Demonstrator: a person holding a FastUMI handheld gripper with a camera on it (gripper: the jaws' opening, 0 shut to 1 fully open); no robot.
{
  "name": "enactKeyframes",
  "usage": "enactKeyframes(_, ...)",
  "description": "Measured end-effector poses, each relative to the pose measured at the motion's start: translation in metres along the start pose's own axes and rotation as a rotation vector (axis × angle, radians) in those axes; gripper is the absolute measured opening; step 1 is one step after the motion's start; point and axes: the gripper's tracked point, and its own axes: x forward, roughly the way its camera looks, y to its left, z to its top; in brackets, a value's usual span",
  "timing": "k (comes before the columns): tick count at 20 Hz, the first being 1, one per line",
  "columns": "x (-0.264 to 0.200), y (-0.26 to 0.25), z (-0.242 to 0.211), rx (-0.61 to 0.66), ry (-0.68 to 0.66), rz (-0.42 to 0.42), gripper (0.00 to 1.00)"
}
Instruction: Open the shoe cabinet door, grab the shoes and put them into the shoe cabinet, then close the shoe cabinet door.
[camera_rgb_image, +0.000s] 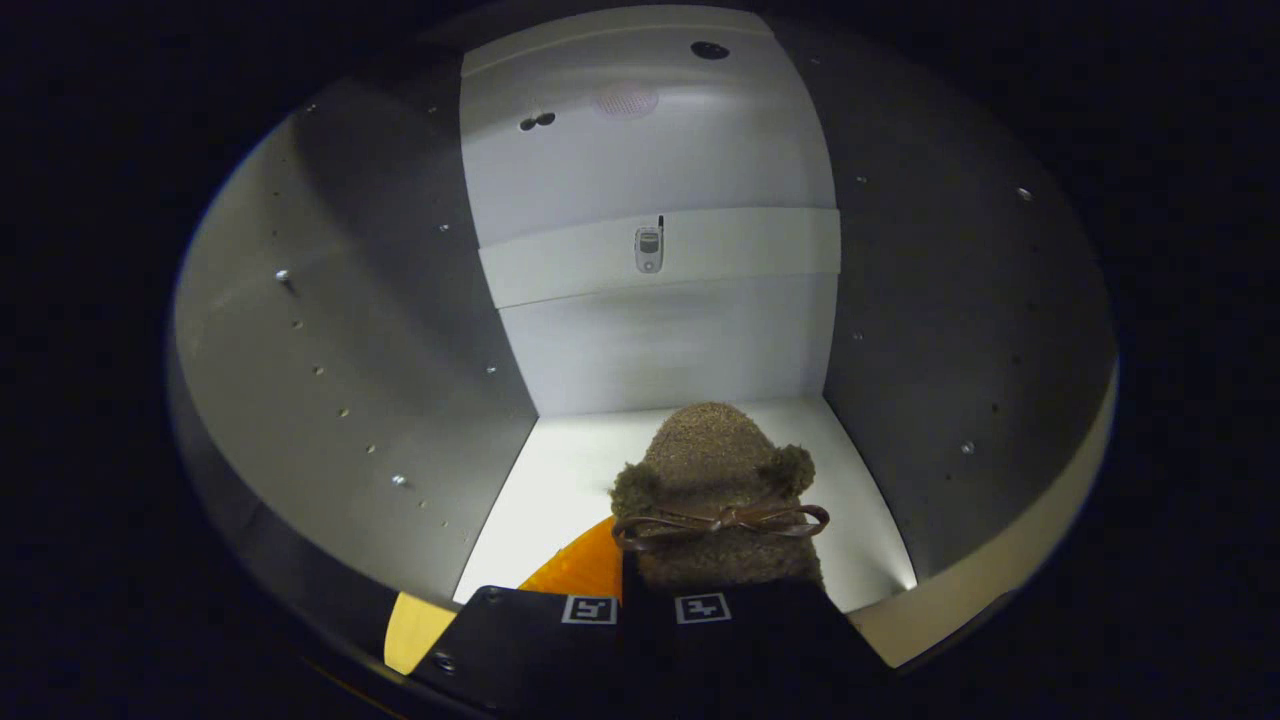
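In the gripper view, the hand-held gripper (648, 600) reaches into the open shoe cabinet (350, 330), its two fingers lying close side by side, each with a small square marker on top. A fuzzy brown shoe (712, 470) sits just ahead of the fingers, its back end meeting them and its rounded toe pointing toward the rear of the compartment. The fingers appear pinched on the shoe's near edge, though the contact itself is hidden under the finger bodies, so the grip cannot be confirmed for certain. Across the shoe's upper lies a thin brown bow (720, 520), flanked by two darker fluffy pom-poms. The shoe is over the bright white floor of the cabinet (570, 470), roughly centred between the two grey side walls; whether its sole touches the floor cannot be told. An orange textured piece (580, 570) shows just left of the shoe, beside the left finger. On the pale back panel (650, 160), a horizontal strip carries a small metal fitting (649, 248), well beyond the shoe's toe.
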Motion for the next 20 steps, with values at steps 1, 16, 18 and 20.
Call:
enactKeyframes(1, 0.012, 0.000, 0.001, -0.007, 0.000, -0.008, 0.06)
enactKeyframes(16, 0.098, 0.010, -0.015, -0.035, 0.072, -0.059, 0.08)
enactKeyframes(18, 0.098, 0.012, -0.018, -0.042, 0.079, -0.060, 0.08)
enactKeyframes(20, 0.097, 0.012, -0.020, -0.043, 0.083, -0.073, 0.09)
